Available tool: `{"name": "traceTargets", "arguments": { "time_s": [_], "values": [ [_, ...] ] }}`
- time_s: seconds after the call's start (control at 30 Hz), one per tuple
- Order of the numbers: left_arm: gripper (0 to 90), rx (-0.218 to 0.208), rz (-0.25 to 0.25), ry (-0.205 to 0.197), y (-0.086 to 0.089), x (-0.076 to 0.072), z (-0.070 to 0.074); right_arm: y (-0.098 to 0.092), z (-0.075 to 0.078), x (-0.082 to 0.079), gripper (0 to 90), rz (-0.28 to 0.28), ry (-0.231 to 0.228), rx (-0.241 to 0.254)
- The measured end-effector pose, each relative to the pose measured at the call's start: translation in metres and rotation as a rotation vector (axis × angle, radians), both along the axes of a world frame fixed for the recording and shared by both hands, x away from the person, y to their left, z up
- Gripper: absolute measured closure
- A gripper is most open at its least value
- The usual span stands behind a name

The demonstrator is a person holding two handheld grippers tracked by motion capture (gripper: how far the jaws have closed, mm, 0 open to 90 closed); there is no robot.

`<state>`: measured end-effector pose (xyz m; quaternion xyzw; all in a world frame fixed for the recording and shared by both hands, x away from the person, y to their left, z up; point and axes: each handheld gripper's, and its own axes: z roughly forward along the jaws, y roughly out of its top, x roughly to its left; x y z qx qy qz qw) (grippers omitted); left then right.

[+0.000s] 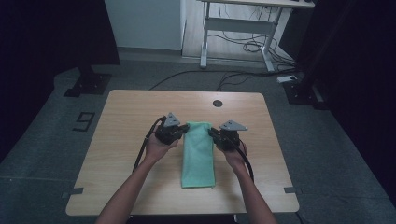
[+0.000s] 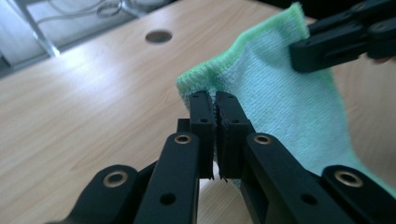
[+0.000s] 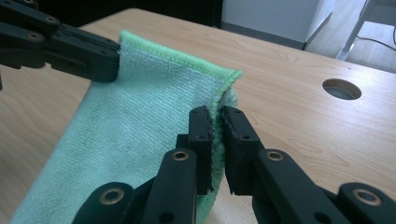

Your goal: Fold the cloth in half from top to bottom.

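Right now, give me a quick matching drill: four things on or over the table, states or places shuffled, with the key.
Things:
1. left hand-held gripper
2. right hand-held gripper
3. green cloth
4. round hole

States or places:
A. in the tabletop, near the far edge
B. folded into a long strip, far end lifted
C. shut on the cloth's far left corner
D. shut on the cloth's far right corner

Pairs: 1-C, 2-D, 3-B, 4-A
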<state>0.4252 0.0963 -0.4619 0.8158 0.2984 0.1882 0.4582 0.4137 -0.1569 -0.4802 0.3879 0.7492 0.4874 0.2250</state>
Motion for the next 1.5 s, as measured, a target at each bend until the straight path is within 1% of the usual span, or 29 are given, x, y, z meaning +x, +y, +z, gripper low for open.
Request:
{"name": "traceTargets", "arguments": {
  "time_s": [0.07,0.17,0.27,0.37,0.43,0.5,0.53,0.57,0.6,0.63,0.67,0.7,0.73,0.77,0.83,0.9,0.97,1.0,1.03,1.07,1.13,1.2,1.27,1.33,1.37,1.4,1.47,1.5],
  "values": [
    [86.6,0.013,-0.006,0.005,-0.003,-0.003,0.0,-0.003,-0.001,-0.002,81.8,0.001,-0.002,0.002],
    [86.7,0.023,0.002,0.025,-0.005,-0.002,-0.005,-0.003,-0.005,-0.002,81.9,-0.008,0.02,-0.006],
    [86.7,0.015,0.008,0.045,-0.004,0.0,-0.008,-0.003,-0.006,-0.002,81.9,-0.004,0.024,-0.008],
    [86.8,0.019,0.011,0.047,-0.003,0.003,-0.007,-0.002,-0.004,-0.001,81.9,0.001,0.024,-0.01],
    [87.0,0.031,0.016,0.038,-0.003,0.008,-0.004,-0.001,-0.001,0.002,82.0,-0.002,0.025,-0.011],
    [87.2,0.035,0.024,0.029,-0.002,0.018,0.005,0.002,0.005,0.007,82.1,-0.004,0.021,-0.015],
    [87.2,0.035,0.024,0.029,-0.002,0.018,0.005,0.002,0.005,0.007,82.1,-0.004,0.021,-0.015],
    [87.2,0.024,0.034,0.006,0.001,0.028,0.02,0.004,0.018,0.017,82.1,-0.004,0.002,-0.015],
    [87.2,0.003,0.04,-0.006,0.002,0.032,0.028,0.005,0.023,0.019,82.2,-0.008,-0.012,-0.003],
    [87.3,-0.004,0.043,-0.03,0.003,0.032,0.035,0.005,0.03,0.022,82.3,-0.015,-0.032,0.013],
    [87.4,-0.009,0.039,-0.048,0.004,0.031,0.038,0.005,0.035,0.023,82.4,-0.02,-0.056,0.024],
    [87.5,-0.023,0.031,-0.062,0.005,0.028,0.038,0.006,0.037,0.023,82.5,-0.021,-0.081,0.025],
    [87.6,-0.023,0.031,-0.062,0.005,0.028,0.038,0.006,0.037,0.023,82.5,-0.021,-0.081,0.025],
    [87.6,-0.008,0.015,-0.075,0.007,0.022,0.026,0.005,0.031,0.018,82.6,-0.01,-0.104,0.029],
    [87.6,-0.009,0.003,-0.056,0.009,0.018,0.01,0.005,0.019,0.016,82.6,0.006,-0.101,0.006],
    [87.7,0.0,0.006,-0.061,0.01,0.013,0.0,0.006,0.008,0.01,82.7,0.015,-0.106,0.001],
    [87.8,-0.001,0.009,-0.056,0.01,0.009,-0.005,0.008,0.004,0.003,82.6,0.016,-0.117,-0.02],
    [87.8,-0.001,0.009,-0.056,0.01,0.009,-0.005,0.008,0.004,0.003,82.6,0.016,-0.117,-0.02],
    [87.8,0.017,0.005,-0.062,0.009,0.005,-0.005,0.01,0.001,0.0,82.6,0.014,-0.115,-0.038],
    [87.8,0.017,0.005,-0.062,0.009,0.005,-0.005,0.01,0.001,-0.001,82.6,0.014,-0.111,-0.047],
    [87.8,0.024,-0.004,-0.065,0.008,0.001,-0.006,0.01,-0.001,-0.002,82.5,0.012,-0.093,-0.054],
    [87.8,0.023,-0.001,-0.061,0.007,0.0,-0.008,0.01,-0.002,-0.005,82.4,0.015,-0.091,-0.059],
    [87.8,0.026,-0.002,-0.049,0.006,0.0,-0.011,0.009,-0.003,-0.005,82.4,0.018,-0.081,-0.068],
    [87.8,0.029,0.001,-0.035,0.004,0.001,-0.015,0.007,-0.005,-0.005,82.4,0.018,-0.07,-0.063],
    [87.8,0.029,0.001,-0.019,0.003,0.003,-0.017,0.007,-0.006,-0.004,82.4,0.015,-0.061,-0.061],
    [87.8,0.029,0.0,0.004,0.003,0.005,-0.02,0.007,-0.008,-0.002,82.3,0.016,-0.049,-0.068],
    [87.8,0.022,0.001,0.048,0.003,0.01,-0.027,0.008,-0.013,0.003,82.0,0.017,0.001,-0.086],
    [87.7,0.023,-0.001,0.062,0.003,0.012,-0.031,0.008,-0.017,0.006,81.9,0.015,0.029,-0.087]
  ]
}}
